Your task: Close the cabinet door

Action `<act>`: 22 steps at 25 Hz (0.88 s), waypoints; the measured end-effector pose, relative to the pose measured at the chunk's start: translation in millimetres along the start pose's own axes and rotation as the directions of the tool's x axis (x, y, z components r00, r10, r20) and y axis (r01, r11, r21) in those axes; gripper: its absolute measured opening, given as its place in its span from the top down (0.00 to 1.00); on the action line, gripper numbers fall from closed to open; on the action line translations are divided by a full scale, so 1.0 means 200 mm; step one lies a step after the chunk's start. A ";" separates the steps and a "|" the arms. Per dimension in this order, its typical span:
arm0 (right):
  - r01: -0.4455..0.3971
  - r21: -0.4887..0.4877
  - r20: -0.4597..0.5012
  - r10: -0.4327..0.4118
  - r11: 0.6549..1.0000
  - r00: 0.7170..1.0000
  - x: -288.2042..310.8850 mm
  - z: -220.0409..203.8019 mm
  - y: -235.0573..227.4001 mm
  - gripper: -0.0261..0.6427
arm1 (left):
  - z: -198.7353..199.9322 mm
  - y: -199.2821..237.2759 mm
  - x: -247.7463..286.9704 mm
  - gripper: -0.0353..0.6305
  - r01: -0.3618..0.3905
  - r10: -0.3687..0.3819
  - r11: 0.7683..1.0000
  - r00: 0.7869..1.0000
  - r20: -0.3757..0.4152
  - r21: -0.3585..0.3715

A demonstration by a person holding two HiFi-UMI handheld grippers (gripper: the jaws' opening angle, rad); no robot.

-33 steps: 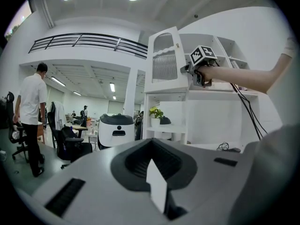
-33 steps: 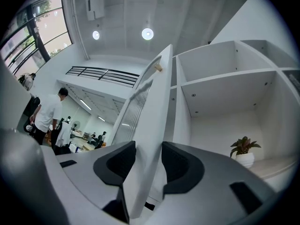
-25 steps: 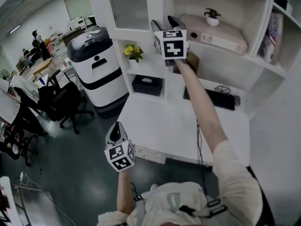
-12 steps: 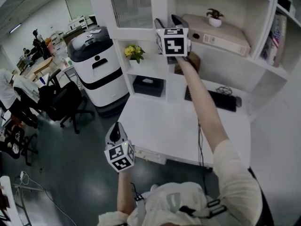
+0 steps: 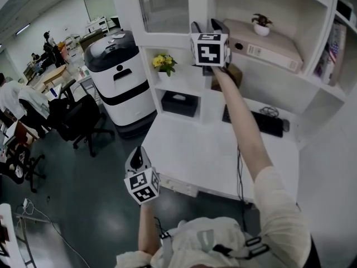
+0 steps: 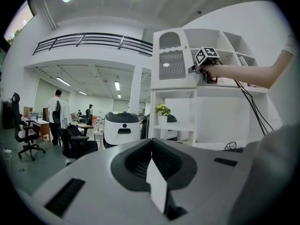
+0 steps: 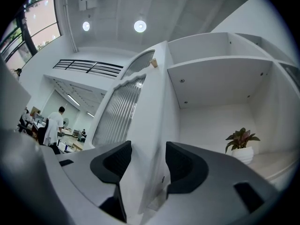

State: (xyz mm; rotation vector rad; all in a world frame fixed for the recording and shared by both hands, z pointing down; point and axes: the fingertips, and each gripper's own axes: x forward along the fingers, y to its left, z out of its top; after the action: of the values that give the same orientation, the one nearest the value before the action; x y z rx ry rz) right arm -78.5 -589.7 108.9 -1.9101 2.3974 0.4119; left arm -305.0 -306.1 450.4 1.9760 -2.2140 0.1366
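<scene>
Right hand-held gripper (image 5: 207, 25) (image 7: 147, 162) is up at 12 o'clock in the head view, jaws set wide and straddling the free edge of the door (image 7: 123, 110) (image 5: 164, 4). Both pads look seated on its faces, so I read it as clamped on the door, nothing else in them. Door stands swung out from the cabinet (image 5: 279, 82), with the ribbed pane at 9 o'clock of the jaws and the open compartment with the plant (image 7: 241, 149) at 3 o'clock. Can't tell exactly how far off shut it is. Left hand-held gripper (image 5: 139, 158) (image 6: 152, 163) hangs low at 7 o'clock, jaws together, empty, not needed here. For the close: follow the hinge arc, don't push straight, or the edge will likely twist out of the pads. Hold the wrist square to the door face so the clamp doesn't rack the panel. Slow down near the frame. The frame-side jaw could get pinched between door and cabinet, so release there and finish with a push on the outer face. Pane looks like glass, so load the white stile only.
</scene>
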 end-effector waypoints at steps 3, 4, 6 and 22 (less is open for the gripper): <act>-0.012 0.015 0.000 0.012 1.000 1.000 0.00 0.00 0.01 0.64 | 0.00 0.03 0.00 0.94 -0.015 0.015 1.000 1.000 0.000 0.002; -0.014 0.016 0.002 0.014 1.000 1.000 0.00 0.00 0.01 0.64 | 0.01 0.04 0.00 0.94 -0.017 0.017 1.000 1.000 0.002 0.004; -0.015 0.017 0.004 0.014 1.000 1.000 0.00 0.01 0.01 0.64 | 0.03 0.05 0.00 0.94 -0.020 0.020 1.000 1.000 0.005 0.007; -0.045 0.017 -0.099 0.046 0.999 0.994 -0.06 -0.01 0.06 0.64 | 0.18 0.11 -0.10 0.94 -0.044 0.042 0.999 0.997 0.071 0.024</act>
State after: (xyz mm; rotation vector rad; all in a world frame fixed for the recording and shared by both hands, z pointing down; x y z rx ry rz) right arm -87.5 -576.0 116.0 -1.9167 2.5018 0.3072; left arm -326.8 -290.0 411.6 1.9759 -2.3107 0.1027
